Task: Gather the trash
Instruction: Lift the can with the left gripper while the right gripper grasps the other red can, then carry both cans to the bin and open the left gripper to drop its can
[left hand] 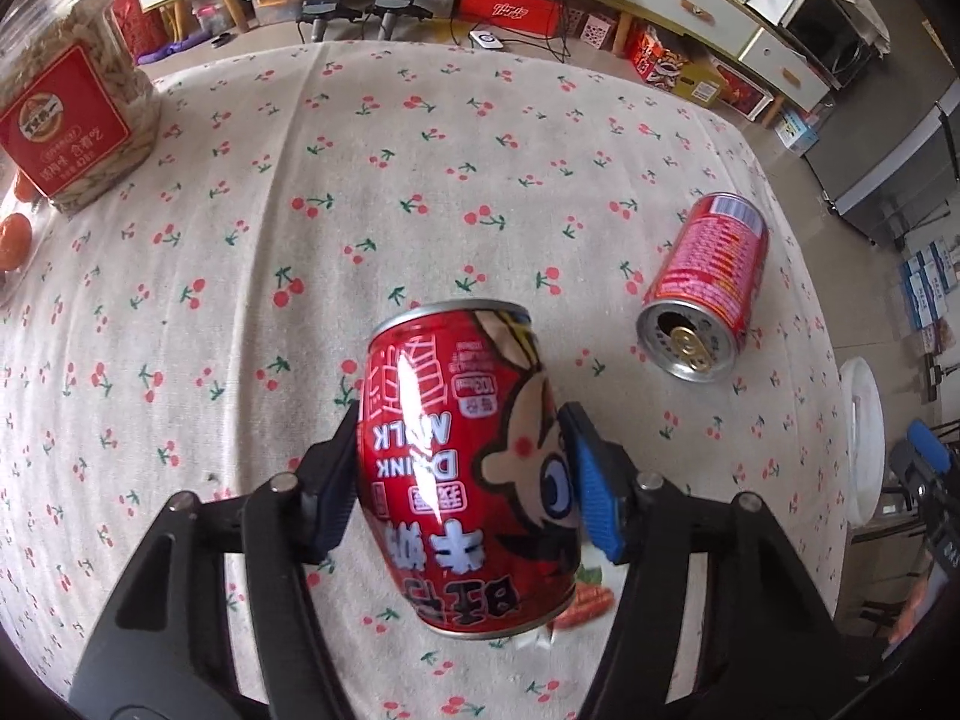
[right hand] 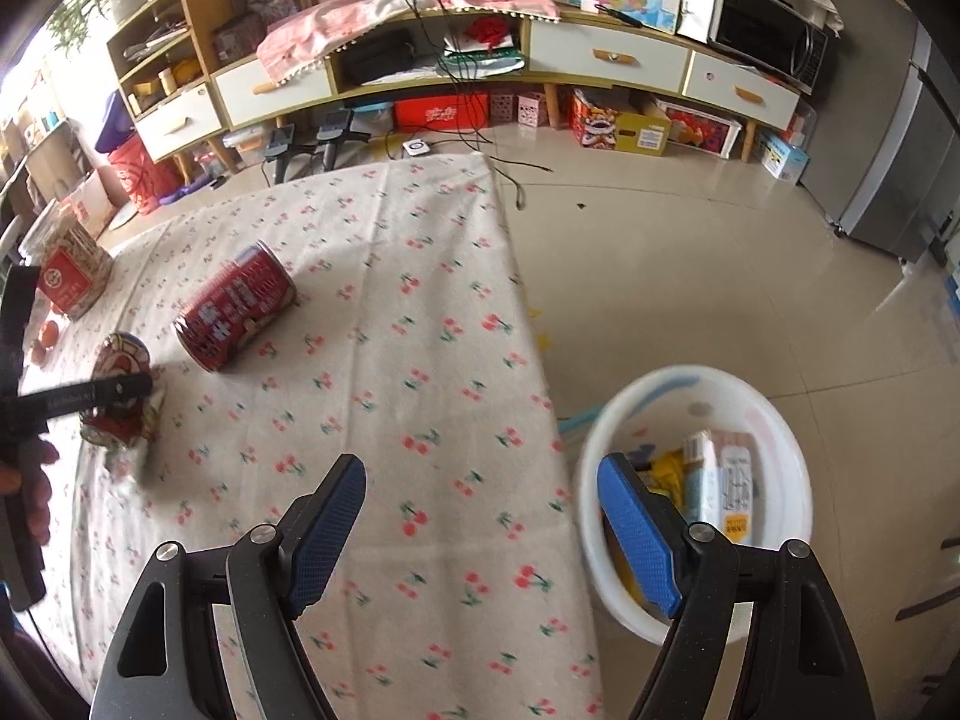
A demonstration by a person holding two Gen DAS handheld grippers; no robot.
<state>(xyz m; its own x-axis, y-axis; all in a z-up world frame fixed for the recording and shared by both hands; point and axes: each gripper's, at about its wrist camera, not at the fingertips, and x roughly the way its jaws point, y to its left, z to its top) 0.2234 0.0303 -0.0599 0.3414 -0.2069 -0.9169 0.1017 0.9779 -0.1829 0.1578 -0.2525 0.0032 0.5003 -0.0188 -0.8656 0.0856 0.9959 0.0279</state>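
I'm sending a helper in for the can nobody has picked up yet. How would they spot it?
Start at the table with the cherry-print cloth. Toward its right side, near the edge above the white bin, lies the loose red can. Unlike the cartoon-faced can clamped in the left gripper, it lies on its side, its opened top showing.

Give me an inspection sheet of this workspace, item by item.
Surface: table under a cherry-print tablecloth.
Job's things: red milk-drink can held in the left gripper; second red can lying on its side, opened; white bin on the floor beside the table, already holding a carton and yellow scraps.
Clutter: snack jar with red label and small orange fruit at the table's far left.
Grippers: left jaws shut on the can; right gripper open, holding nothing.
Cables: black cords hanging from the cabinet to the floor.
Surroundings: low cabinet, microwave, boxes underneath.
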